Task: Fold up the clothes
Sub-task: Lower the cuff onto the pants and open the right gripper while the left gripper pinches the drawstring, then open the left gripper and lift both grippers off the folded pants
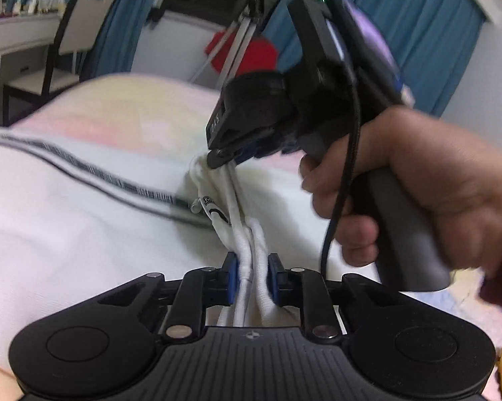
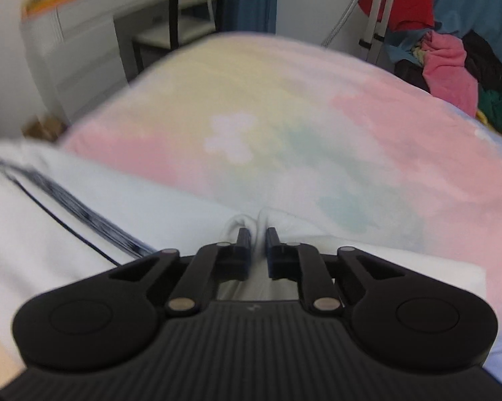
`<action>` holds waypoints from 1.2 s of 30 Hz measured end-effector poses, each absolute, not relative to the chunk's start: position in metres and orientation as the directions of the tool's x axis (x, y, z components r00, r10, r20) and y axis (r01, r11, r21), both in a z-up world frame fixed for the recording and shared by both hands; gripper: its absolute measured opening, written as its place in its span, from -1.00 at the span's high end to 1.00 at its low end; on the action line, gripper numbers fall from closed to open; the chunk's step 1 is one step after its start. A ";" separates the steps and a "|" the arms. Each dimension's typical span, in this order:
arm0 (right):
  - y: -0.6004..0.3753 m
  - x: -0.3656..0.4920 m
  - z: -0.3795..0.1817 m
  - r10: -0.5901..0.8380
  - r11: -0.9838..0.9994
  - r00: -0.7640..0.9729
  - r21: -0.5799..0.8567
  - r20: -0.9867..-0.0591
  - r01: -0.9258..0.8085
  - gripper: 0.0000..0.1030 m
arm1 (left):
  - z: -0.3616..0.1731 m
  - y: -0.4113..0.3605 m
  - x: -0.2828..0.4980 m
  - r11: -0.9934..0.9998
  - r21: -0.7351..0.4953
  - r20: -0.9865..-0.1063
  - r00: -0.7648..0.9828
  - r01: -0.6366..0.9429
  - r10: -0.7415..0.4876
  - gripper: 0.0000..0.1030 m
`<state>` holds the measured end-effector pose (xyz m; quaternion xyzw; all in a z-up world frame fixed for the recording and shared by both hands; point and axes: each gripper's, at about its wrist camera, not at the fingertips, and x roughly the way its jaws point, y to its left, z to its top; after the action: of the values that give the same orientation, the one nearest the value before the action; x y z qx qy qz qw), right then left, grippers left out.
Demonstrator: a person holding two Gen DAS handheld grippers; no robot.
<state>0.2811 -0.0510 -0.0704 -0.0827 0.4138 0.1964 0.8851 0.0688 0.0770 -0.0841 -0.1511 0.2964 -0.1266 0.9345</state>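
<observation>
A white garment (image 1: pixel 67 220) with a dark striped band (image 1: pixel 93 173) lies spread over the bed and stretches off to the left. My left gripper (image 1: pixel 253 269) is shut on a bunched ribbed white edge of it. Just ahead, my right gripper (image 1: pixel 224 158), held by a person's hand (image 1: pixel 418 180), pinches the same bunched edge, which runs taut between the two. In the right wrist view the right gripper (image 2: pixel 257 234) is shut on a fold of the white garment (image 2: pixel 50 240), whose striped band (image 2: pixel 67 200) runs off to the left.
The bed wears a pastel pink, yellow and green cover (image 2: pixel 284 117). A chair (image 1: pixel 73 33) and white desk (image 1: pixel 13 36) stand at the left. A metal stand (image 2: pixel 378 10) and a pile of red, pink and green clothes (image 2: pixel 451 60) sit beyond the bed, before blue curtains (image 1: pixel 418 16).
</observation>
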 end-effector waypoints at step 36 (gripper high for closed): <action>-0.215 0.069 -0.025 0.240 0.970 0.855 0.141 -0.459 -0.197 0.24 | -0.014 0.031 -0.045 0.995 -0.046 -0.396 0.913 0.083 -0.095 -0.99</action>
<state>0.0686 -0.2151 -0.0245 0.0443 0.2439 0.1137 0.9621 -0.0448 0.0313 -0.0143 -0.0140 0.2032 -0.0455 0.9780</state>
